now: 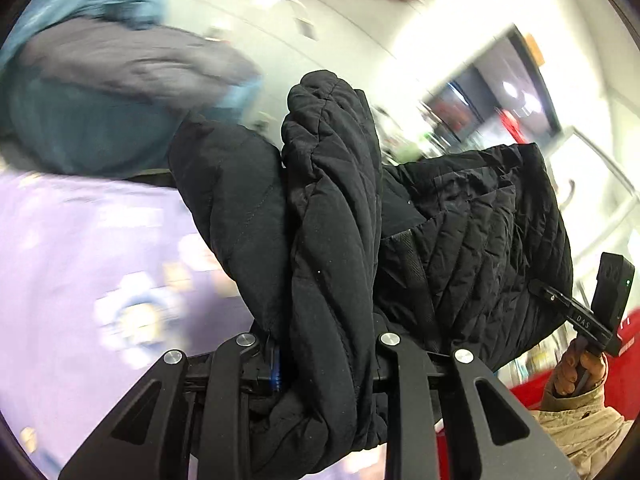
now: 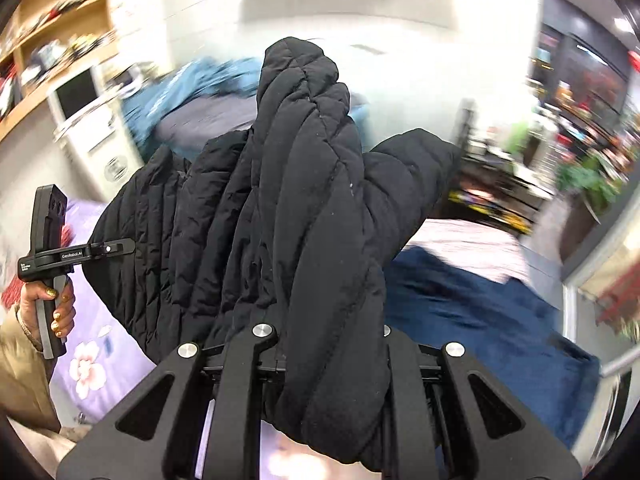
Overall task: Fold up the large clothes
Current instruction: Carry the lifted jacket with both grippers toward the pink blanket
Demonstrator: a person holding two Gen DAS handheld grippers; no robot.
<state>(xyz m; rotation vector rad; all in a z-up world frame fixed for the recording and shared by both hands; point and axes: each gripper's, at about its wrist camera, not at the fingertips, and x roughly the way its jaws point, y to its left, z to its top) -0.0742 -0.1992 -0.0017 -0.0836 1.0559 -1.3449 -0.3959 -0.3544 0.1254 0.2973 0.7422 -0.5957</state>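
A black quilted puffer jacket (image 1: 332, 216) hangs in the air, stretched between both grippers. My left gripper (image 1: 324, 360) is shut on a bunched fold of it; the fingertips are buried in fabric. My right gripper (image 2: 332, 344) is likewise shut on a thick fold of the same jacket (image 2: 312, 208). In the left wrist view the right gripper (image 1: 560, 304) shows at the far right, held by a hand, clamped on the jacket's edge. In the right wrist view the left gripper (image 2: 116, 246) shows at the left, held by a hand, clamped on the other edge.
A lilac floral bedsheet (image 1: 80, 264) lies below. A pile of blue and grey clothes (image 1: 100, 80) sits at the bed's far side. A dark blue blanket (image 2: 480, 308) lies to the right. Shelves (image 2: 60, 48) and a white monitor (image 2: 76, 96) stand behind.
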